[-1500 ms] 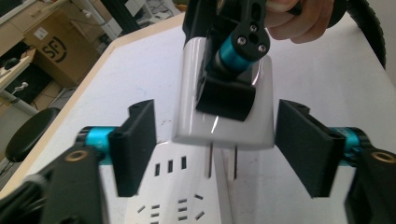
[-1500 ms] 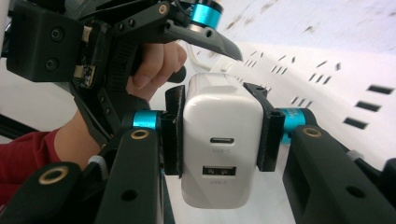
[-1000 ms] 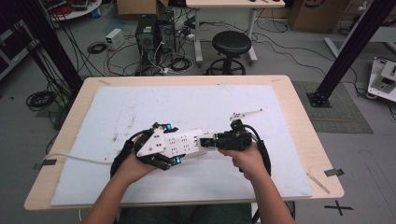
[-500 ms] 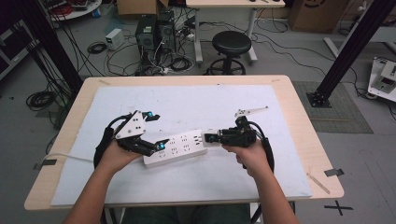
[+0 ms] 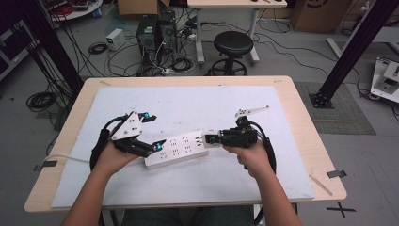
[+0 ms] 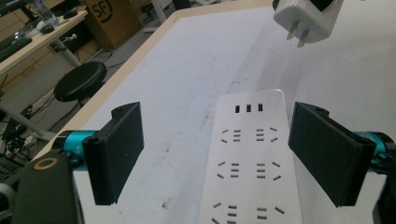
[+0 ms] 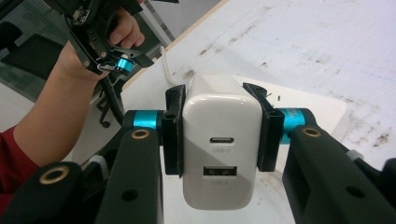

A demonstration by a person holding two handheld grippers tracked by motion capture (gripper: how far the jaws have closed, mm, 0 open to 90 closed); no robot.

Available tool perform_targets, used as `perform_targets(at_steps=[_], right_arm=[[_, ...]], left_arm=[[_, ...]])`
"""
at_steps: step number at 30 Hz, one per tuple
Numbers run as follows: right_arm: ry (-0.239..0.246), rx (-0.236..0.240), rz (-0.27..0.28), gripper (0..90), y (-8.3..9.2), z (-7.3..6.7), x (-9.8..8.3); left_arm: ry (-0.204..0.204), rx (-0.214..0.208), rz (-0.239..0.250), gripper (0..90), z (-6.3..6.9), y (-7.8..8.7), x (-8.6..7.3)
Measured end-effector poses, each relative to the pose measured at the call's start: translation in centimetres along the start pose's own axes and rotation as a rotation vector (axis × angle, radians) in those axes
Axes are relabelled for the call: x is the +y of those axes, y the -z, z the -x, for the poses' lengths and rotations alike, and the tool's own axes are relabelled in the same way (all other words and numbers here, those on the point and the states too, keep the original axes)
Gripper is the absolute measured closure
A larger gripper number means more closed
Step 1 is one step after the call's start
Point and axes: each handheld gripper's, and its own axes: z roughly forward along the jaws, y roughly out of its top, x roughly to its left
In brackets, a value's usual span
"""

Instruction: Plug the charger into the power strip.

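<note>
A white power strip (image 5: pixel 181 148) lies on the white mat, its sockets facing up. My left gripper (image 5: pixel 154 132) is at the strip's left end, jaws wide open. In the left gripper view the strip (image 6: pixel 252 158) runs between the jaws of my left gripper (image 6: pixel 224 144), which stand apart from its sides. My right gripper (image 5: pixel 211 139) is shut on a white charger (image 5: pixel 209 139) at the strip's right end. In the right gripper view the charger (image 7: pixel 222 144) shows its two USB ports, clamped by my right gripper (image 7: pixel 219 135) just above the strip (image 7: pixel 334 109). The charger's prongs (image 6: pixel 296 35) hang above the strip's far end.
The white mat (image 5: pixel 188 106) covers most of the wooden table (image 5: pixel 301 108). The strip's white cable (image 5: pixel 66 159) trails off to the left. Beyond the far edge are a black stool (image 5: pixel 230 44), computer towers (image 5: pixel 155 28) and floor cables.
My left gripper has moved left along the strip, away from the right gripper, and its jaws now stand wide open at the strip's left end. The right gripper has kept hold of the charger.
</note>
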Motion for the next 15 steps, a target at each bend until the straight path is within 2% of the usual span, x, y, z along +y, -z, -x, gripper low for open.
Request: perform_targets(at_steps=[15], right_arm=[[0.012, -0.032, -0.011, 63.4, -0.57, -0.38, 0.65]], left_arm=[[-0.002, -0.001, -0.003, 18.2, -0.15, 0.04, -0.23]])
